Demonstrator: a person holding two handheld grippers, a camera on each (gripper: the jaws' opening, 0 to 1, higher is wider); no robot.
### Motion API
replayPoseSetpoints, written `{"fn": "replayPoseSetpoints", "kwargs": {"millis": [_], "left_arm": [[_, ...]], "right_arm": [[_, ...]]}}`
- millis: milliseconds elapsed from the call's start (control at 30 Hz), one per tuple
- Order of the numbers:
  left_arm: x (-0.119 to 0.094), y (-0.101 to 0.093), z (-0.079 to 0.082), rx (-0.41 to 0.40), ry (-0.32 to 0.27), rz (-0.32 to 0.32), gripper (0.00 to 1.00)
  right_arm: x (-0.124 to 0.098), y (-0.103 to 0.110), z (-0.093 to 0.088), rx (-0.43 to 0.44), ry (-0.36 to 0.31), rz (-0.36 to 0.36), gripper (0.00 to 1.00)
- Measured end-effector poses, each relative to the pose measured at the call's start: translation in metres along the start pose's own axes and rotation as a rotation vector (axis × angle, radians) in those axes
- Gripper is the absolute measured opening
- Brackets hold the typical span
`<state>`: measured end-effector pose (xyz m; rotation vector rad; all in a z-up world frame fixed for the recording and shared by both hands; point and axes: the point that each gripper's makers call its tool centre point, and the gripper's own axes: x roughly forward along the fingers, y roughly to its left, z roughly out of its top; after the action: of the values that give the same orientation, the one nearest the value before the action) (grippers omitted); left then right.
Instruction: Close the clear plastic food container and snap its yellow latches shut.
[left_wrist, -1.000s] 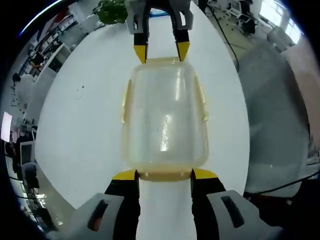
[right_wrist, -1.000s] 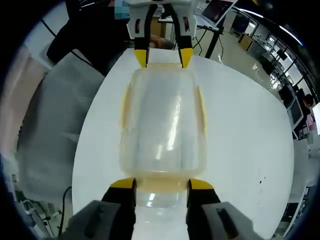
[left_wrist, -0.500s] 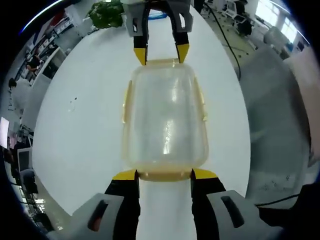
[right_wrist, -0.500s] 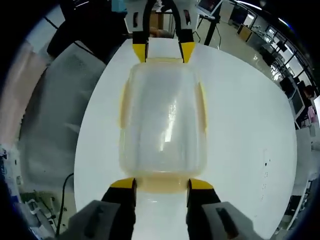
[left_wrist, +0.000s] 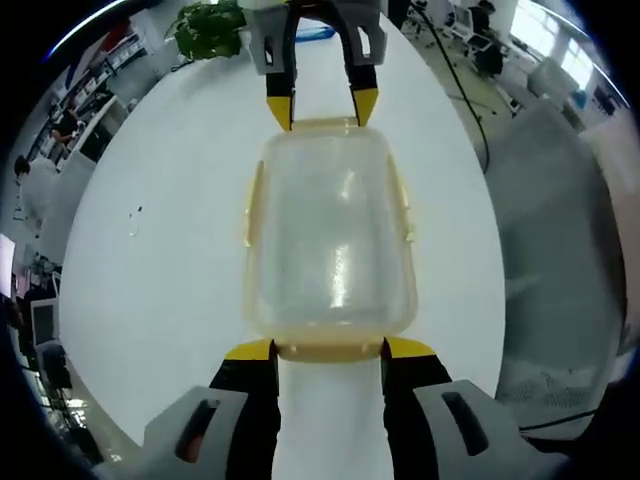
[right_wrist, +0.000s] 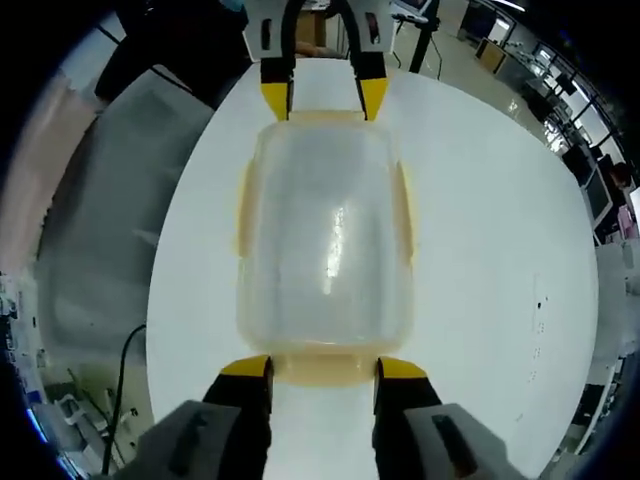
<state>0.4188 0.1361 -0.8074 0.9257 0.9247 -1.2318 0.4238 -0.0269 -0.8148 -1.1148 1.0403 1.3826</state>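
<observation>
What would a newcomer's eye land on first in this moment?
The clear plastic food container, lid on, sits mid-frame on the white table with yellow latches along its sides. The left gripper meets its near end, and the right gripper meets the far end, yellow tips at both.

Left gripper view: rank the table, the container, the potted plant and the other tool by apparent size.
1. White table
2. Clear container
3. Right tool
4. Potted plant, though it stands farther off, so its true size is unsure.
</observation>
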Motion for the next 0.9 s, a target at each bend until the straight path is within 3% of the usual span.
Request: {"fn": "replayPoseSetpoints", "kwargs": {"millis": [433,900], "left_arm": [[0.014,0.003,0.013,0.004,-0.002,-0.016,0.37],[0.024,-0.002,0.008,0.001,0.001,-0.016,0.38]], "right_arm": [[0.005,-0.001,-0.019,0.012,0.028,0.006,0.37],[0.012,0.0,-0.02,0.007,0.05,0.009,0.37]]}}
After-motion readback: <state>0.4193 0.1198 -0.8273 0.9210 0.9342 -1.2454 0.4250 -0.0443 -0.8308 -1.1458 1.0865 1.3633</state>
